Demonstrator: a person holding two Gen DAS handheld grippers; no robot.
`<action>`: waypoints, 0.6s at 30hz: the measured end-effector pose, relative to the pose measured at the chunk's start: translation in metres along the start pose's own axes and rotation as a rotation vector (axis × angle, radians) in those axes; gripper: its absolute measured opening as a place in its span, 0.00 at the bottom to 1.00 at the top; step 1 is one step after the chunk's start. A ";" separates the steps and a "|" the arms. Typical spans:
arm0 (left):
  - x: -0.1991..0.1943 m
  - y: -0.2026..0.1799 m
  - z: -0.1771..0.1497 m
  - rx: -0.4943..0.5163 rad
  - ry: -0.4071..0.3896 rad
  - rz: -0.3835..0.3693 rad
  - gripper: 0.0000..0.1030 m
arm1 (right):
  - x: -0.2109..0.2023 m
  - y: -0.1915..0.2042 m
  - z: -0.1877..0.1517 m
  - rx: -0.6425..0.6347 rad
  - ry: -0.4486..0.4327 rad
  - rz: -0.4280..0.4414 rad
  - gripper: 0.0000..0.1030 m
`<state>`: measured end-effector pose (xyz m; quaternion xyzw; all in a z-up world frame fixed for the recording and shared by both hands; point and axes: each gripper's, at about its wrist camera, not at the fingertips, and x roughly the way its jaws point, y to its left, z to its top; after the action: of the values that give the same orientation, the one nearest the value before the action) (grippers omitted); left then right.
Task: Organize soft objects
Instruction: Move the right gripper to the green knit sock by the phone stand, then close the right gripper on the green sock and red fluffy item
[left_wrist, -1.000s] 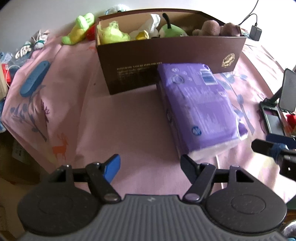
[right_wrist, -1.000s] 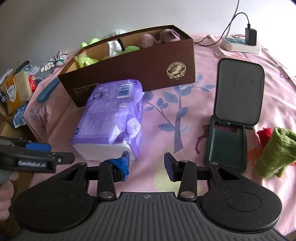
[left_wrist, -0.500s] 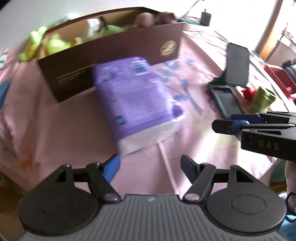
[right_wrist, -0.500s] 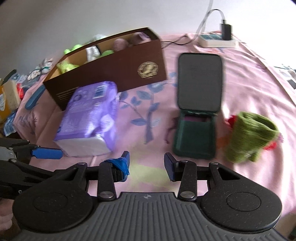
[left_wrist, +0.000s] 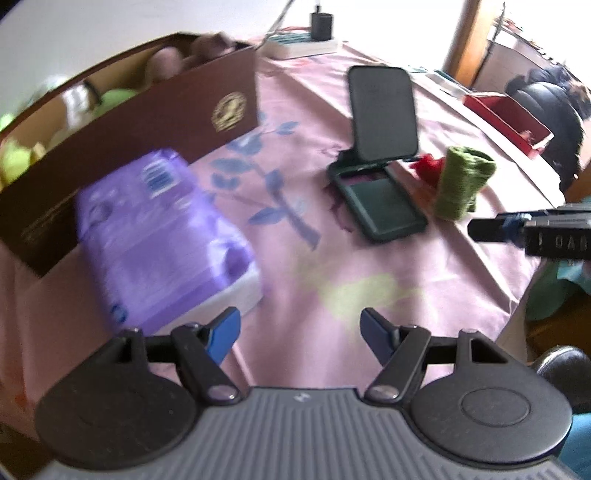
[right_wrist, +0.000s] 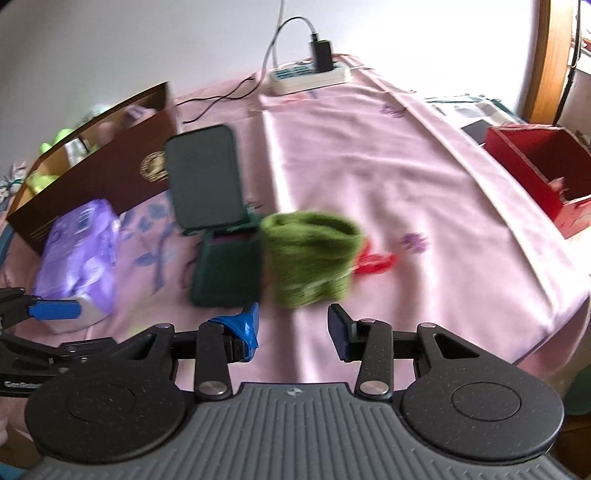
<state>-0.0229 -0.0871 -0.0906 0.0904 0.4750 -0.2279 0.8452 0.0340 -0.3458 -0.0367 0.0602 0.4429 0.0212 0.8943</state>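
The table (right_wrist: 388, 155) is covered with a pink cloth printed with blue leaf and flower motifs. A plain white wall (right_wrist: 147, 44) stands behind it, and strong daylight enters from the right beside a wooden frame (right_wrist: 543, 55). A white power strip (right_wrist: 310, 75) lies at the far edge, with a black charger plugged in.

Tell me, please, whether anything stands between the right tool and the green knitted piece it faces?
Nothing visible does: the right tool is open, and only bare pink cloth separates it from the green knitted piece. The dark green case lies beside it.
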 end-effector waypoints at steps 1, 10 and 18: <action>0.000 -0.003 0.002 0.017 -0.007 -0.005 0.71 | 0.000 -0.007 0.004 -0.007 -0.001 -0.009 0.24; 0.011 -0.015 0.024 0.052 -0.051 -0.028 0.71 | 0.028 -0.053 0.048 0.028 0.020 -0.027 0.24; 0.018 -0.032 0.045 0.036 -0.078 -0.094 0.71 | 0.051 -0.021 0.063 -0.148 0.172 0.269 0.24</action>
<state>0.0043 -0.1373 -0.0799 0.0742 0.4414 -0.2791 0.8496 0.1144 -0.3676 -0.0419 0.0507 0.5030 0.1782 0.8442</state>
